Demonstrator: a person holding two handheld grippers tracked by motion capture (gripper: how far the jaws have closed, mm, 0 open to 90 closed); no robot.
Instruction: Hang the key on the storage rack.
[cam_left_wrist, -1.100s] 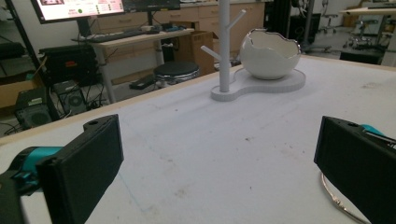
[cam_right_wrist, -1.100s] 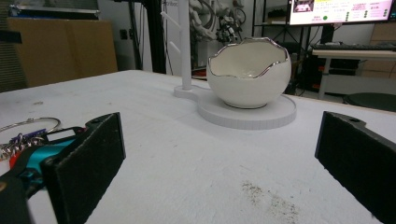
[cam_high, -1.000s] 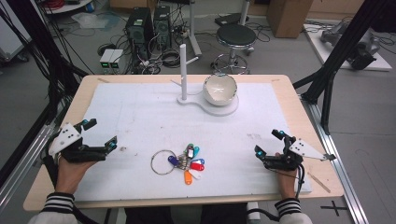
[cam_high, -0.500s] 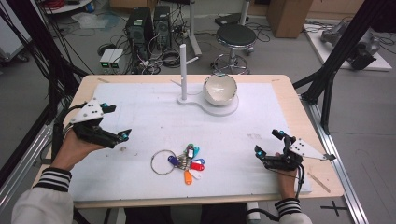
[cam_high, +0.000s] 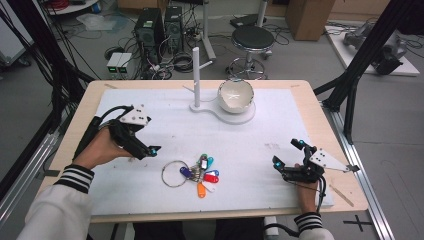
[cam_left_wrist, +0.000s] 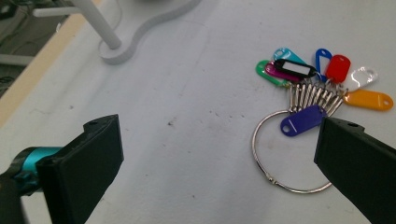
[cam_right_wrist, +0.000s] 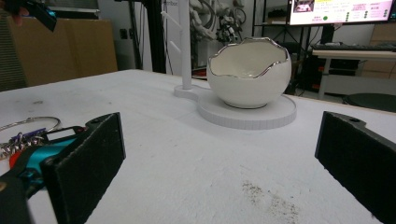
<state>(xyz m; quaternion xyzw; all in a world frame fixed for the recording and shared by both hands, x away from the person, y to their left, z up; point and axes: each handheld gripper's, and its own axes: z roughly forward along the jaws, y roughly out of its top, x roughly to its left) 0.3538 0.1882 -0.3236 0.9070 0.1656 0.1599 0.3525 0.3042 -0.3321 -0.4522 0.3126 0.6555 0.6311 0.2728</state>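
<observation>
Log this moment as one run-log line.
left tool: open, raised, aimed toward key ring | right tool: open, low at mat | tags: untouched

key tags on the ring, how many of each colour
green: 1
light blue: 1
magenta: 1
black: 1
blue: 1
red: 1
clear: 1
orange: 1
purple: 1
total: 9 tags on the ring

The key ring (cam_left_wrist: 273, 156) is thin shiny metal; its tags (cam_left_wrist: 357, 77) are glossy coloured plastic. The bowl (cam_right_wrist: 250, 72) looks like glazed white ceramic with a silvery rim. A matt white sheet (cam_high: 165, 125) covers the pale wooden desk (cam_high: 320, 125).
</observation>
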